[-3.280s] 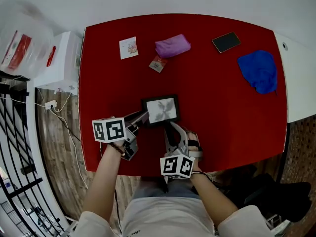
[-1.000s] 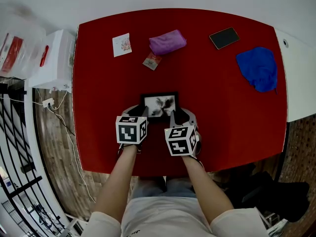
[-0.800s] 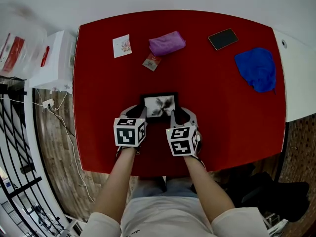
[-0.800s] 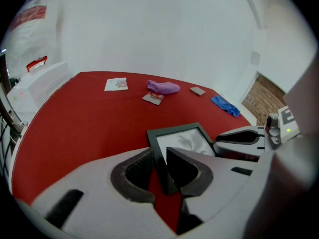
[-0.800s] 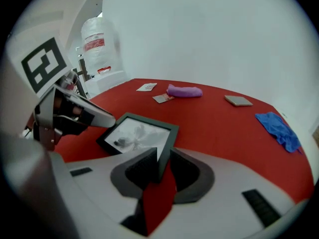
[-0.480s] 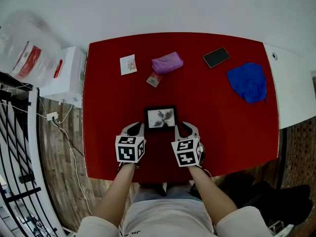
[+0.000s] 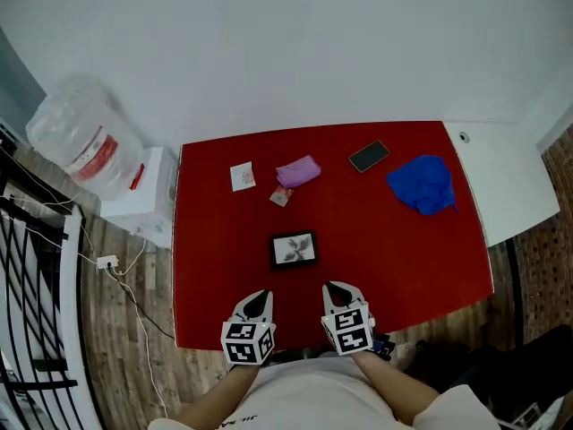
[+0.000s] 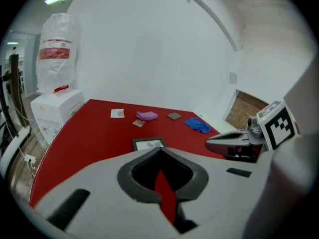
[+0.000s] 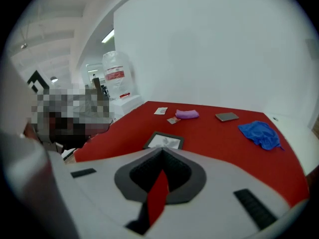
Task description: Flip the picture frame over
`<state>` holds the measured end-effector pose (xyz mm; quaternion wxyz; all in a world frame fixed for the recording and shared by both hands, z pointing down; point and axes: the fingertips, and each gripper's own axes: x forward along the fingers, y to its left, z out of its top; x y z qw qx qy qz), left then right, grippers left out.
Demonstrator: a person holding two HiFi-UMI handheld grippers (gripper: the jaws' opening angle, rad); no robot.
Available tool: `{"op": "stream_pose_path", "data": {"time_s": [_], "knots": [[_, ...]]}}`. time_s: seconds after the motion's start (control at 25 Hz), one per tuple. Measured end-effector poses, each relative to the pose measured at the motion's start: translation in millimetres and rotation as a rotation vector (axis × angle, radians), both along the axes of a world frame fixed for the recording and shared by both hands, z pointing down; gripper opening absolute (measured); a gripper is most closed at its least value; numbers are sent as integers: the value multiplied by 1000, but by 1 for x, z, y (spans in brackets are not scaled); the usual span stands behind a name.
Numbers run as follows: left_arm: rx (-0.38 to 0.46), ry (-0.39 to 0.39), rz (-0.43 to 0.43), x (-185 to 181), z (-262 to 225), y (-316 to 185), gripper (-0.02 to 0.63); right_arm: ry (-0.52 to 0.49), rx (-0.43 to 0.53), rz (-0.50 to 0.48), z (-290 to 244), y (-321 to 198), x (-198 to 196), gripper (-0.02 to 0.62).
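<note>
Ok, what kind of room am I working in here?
Likely an office or lab corner rather than a home: a bare white wall, a large clear water-cooler bottle on a white dispenser, and a red-topped table standing on a wood-plank floor.

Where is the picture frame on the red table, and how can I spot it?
Look at the big red table by the white wall. Near its middle lies the small black rectangular picture frame, alone, nearer the person than the purple fabric pouch and the small white card. It's the only thing with a dark border around a pale grey picture.
</note>
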<state>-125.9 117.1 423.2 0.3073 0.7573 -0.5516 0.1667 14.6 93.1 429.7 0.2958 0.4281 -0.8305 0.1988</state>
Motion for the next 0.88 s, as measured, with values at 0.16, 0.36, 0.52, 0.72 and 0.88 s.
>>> {"op": "stream_pose_path", "data": {"time_s": [0.16,0.36,0.52,0.72,0.88], "knots": [[57,-18,-63,-7,-10,7,5,-48,-5,46,-5,14,0,5],[85,1,-77,-3,-16,4,5,-63,28,42,-15,10,-5,5],[100,-49,-66,-7,-20,4,6,-75,48,28,-18,10,-12,5],[91,-58,-72,-10,-21,8,6,-68,58,13,-20,11,-15,5],[83,-54,-76,-8,-20,13,5,-77,48,8,-21,12,-17,4]]}}
